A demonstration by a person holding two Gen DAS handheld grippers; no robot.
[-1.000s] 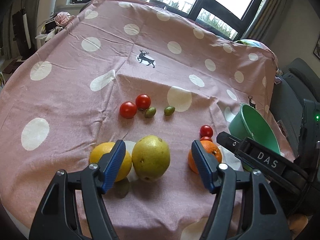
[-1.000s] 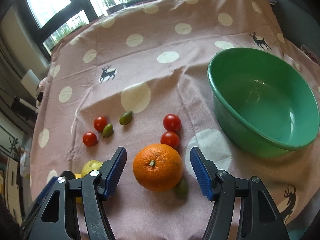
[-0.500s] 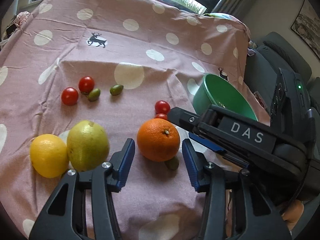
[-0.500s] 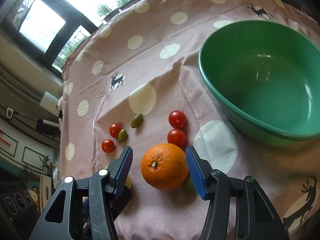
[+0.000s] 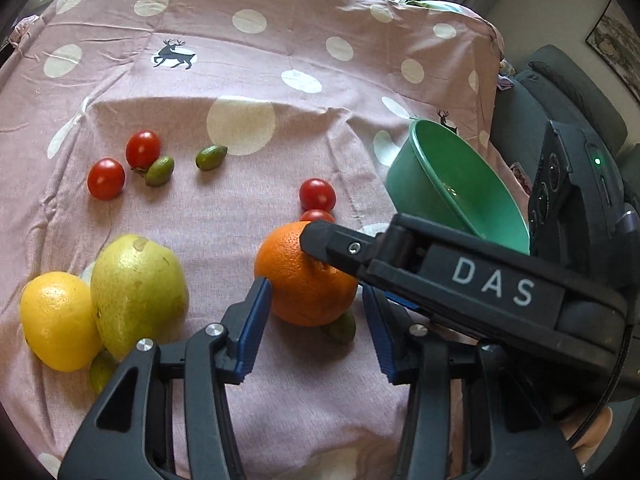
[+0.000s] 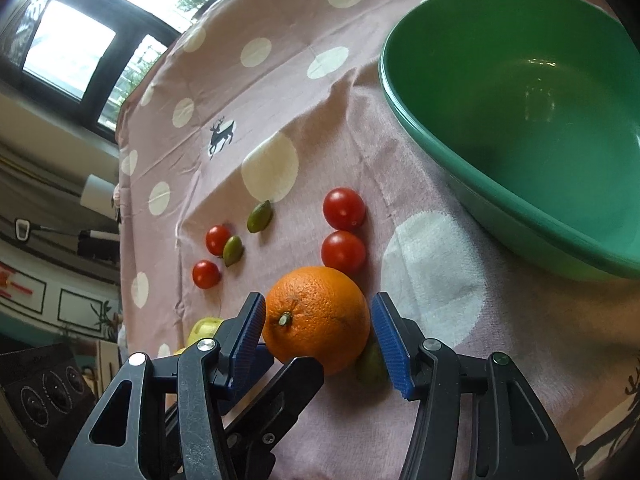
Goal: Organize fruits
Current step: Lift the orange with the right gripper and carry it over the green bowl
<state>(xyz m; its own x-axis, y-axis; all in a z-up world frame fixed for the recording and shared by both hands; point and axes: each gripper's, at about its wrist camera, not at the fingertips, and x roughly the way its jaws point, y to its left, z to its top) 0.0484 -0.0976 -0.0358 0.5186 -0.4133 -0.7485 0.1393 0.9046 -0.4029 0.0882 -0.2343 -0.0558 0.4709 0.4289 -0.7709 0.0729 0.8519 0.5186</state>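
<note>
Standing by the desk (image 5: 280,384), I see both tools crowded onto one fruit. The right gripper (image 6: 318,305) has drawn its fingers in from a wide straddle, and they now look clenched on the flanks of the orange (image 5: 296,280), which sits on the spotted cloth with nothing lifted yet. The left gripper (image 5: 315,294), aimed at the pear (image 5: 138,292) a second ago, has swung over to the same orange and narrowed. Its fingers hang released just short of the orange and hold nothing.

I take it that the orange goes first and that the left tool is surplus here. One of its fingers sits right under the right gripper's and could foul the lift.

A small green fruit (image 6: 370,362) is tucked against the orange's underside, beside the right-hand finger. It may roll or get pinched as the orange comes up. Off to the left, the pear leans on a lemon (image 5: 56,320).

Just beyond the orange lie two cherry tomatoes (image 6: 344,208), the nearer one nearly touching it. Further left are two more tomatoes (image 5: 106,178) and two green fruits (image 5: 211,157), all loose.

The green bowl (image 6: 540,240) stands to the right, near and empty. The way to it looks open once the left tool backs off.
</note>
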